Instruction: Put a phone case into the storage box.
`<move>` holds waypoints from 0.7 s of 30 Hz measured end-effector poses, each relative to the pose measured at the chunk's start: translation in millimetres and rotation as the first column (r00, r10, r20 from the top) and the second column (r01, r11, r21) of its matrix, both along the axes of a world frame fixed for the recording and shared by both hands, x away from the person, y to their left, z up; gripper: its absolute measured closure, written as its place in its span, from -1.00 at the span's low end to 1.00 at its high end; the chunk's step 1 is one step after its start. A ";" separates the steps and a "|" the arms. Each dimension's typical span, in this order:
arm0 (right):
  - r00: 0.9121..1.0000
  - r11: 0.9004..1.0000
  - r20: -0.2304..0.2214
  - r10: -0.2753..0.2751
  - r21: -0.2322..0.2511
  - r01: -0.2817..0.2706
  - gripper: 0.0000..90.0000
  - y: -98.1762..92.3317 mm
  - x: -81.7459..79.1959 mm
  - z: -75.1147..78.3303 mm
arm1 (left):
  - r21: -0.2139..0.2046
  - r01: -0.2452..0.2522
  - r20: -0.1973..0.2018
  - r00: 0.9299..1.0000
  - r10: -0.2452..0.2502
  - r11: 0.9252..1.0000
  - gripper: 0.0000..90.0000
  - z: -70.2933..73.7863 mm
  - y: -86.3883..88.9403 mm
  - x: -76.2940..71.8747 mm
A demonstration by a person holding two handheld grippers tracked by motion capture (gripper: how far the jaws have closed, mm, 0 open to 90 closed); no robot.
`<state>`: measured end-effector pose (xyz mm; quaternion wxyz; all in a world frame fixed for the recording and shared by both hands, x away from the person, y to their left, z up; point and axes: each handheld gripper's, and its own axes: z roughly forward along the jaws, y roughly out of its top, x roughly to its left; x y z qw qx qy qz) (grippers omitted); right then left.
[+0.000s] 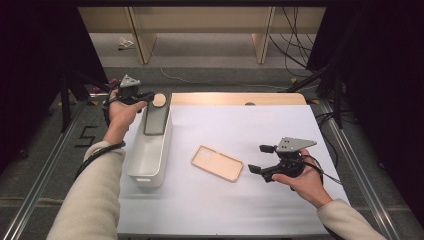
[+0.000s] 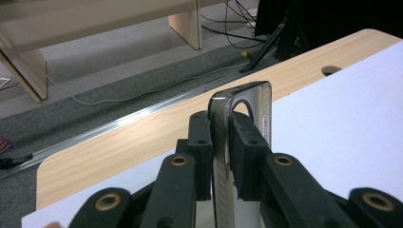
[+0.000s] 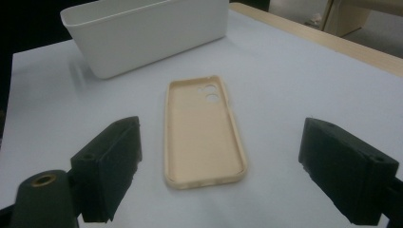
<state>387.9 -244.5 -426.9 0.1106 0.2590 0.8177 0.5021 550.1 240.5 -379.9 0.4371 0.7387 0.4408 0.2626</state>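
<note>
Over the far end of the white bin point(image 1: 150, 155), my left gripper point(image 1: 145, 97) is clamped on a grey phone case point(image 1: 155, 120), its pads pressing on both faces of the case edge. Seen from the left gripper view, the same case point(image 2: 223, 156) stands on edge between the two black jaws, its camera cut-out end pointing away from the hand toward the wooden table edge point(image 2: 142, 137). From the high view, the case's long axis runs along the bin's own long axis, near to far, and it hangs above the bin's far half rather than resting on the floor of it, as far as I can judge.

My right gripper point(image 1: 261, 159) is open, jaws spread wide with nothing between them. It hovers just to the right of a beige phone case point(image 1: 217, 163), which lies flat, hollow side up, on the white table cover point(image 1: 240, 210), between the bin and that hand. In the right gripper view this case point(image 3: 202, 135) lies straight ahead of the jaws, its long axis pointing away from them, camera holes at the far end toward the bin point(image 3: 142, 33).

Judgement: the coming move for the left hand turns on lowering the grey case lengthwise into the bin. The right hand is plainly nearer the beige case, but its jaws straddle the long sides from a distance.
</note>
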 end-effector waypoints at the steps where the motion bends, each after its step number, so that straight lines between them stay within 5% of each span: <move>1: 1.000 1.000 0.000 0.000 0.000 0.000 -0.66 0.0 0.0 0.0 | 0.004 -0.003 -0.004 1.000 0.003 1.000 0.75 -0.5 0.3 0.2; 21: 1.000 1.000 0.006 0.001 0.003 -0.001 -0.66 -0.8 0.3 1.3 | 0.075 -0.079 -0.050 0.995 0.082 0.994 0.63 -7.9 1.2 5.7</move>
